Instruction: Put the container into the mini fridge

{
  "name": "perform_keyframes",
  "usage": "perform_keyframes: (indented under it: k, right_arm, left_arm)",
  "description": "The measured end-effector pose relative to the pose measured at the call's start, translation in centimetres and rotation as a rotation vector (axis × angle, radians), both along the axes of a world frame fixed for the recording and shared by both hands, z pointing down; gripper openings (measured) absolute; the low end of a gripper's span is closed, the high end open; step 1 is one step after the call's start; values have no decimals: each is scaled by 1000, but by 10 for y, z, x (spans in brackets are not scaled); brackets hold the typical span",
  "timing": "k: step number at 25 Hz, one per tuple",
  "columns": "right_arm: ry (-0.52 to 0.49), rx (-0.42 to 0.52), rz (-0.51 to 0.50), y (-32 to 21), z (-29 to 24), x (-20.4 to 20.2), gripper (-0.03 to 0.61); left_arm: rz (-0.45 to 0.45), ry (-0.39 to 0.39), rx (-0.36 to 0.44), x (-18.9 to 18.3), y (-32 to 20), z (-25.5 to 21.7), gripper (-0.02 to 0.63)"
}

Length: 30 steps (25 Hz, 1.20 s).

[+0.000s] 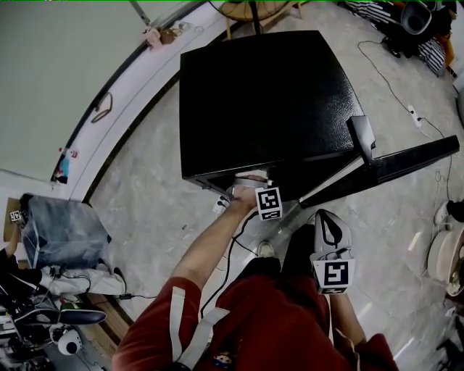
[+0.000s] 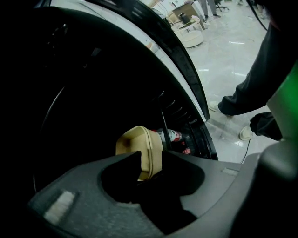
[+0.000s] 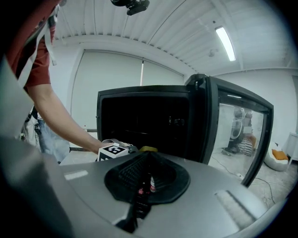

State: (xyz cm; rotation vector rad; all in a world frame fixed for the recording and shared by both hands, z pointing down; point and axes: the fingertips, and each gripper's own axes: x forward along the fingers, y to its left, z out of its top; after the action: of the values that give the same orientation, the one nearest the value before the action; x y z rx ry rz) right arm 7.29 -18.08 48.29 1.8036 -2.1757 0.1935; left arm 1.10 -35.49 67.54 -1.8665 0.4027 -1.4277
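Note:
The black mini fridge [image 1: 268,94] stands on the floor with its door [image 1: 391,163] swung open to the right. My left gripper [image 1: 254,190] reaches into the opening. In the left gripper view its jaws [image 2: 148,160] stand wide, and the pale yellow container [image 2: 139,148] sits between them inside the dark fridge, not squeezed. My right gripper [image 1: 328,217] hangs back near my body, off the fridge. Seen in its own view, the right gripper [image 3: 148,155] has its jaws together with nothing in them. It faces the fridge [image 3: 139,116], the container [image 3: 148,148] and the left gripper's marker cube [image 3: 111,150].
A bottle with a red label [image 2: 173,135] stands in the door shelf. A person's dark trouser legs [image 2: 247,97] are on the floor to the right of the door. A grey bag [image 1: 61,232] and cables lie at the left. A wooden stand [image 1: 254,11] is behind the fridge.

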Motion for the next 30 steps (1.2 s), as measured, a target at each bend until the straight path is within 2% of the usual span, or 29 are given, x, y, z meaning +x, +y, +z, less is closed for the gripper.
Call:
perform_keyframes:
  k: [4, 11, 22, 25, 30]
  right_arm:
    - [8, 9, -13, 0, 0, -5, 1]
    - [6, 11, -13, 1, 4, -7, 2]
    - [13, 29, -22, 0, -3, -20, 2]
    - [13, 27, -30, 0, -1, -24, 2]
    - [13, 27, -23, -4, -7, -29, 2]
  left_arm:
    - [-2, -4, 6, -8, 15, -9, 146]
    - [-10, 10, -38, -15, 52, -16, 146]
    - [-67, 62, -75, -54, 96, -50, 141]
    - [-110, 90, -93, -68, 103, -60, 141]
    - [-203, 191, -129, -89, 116, -80, 140]
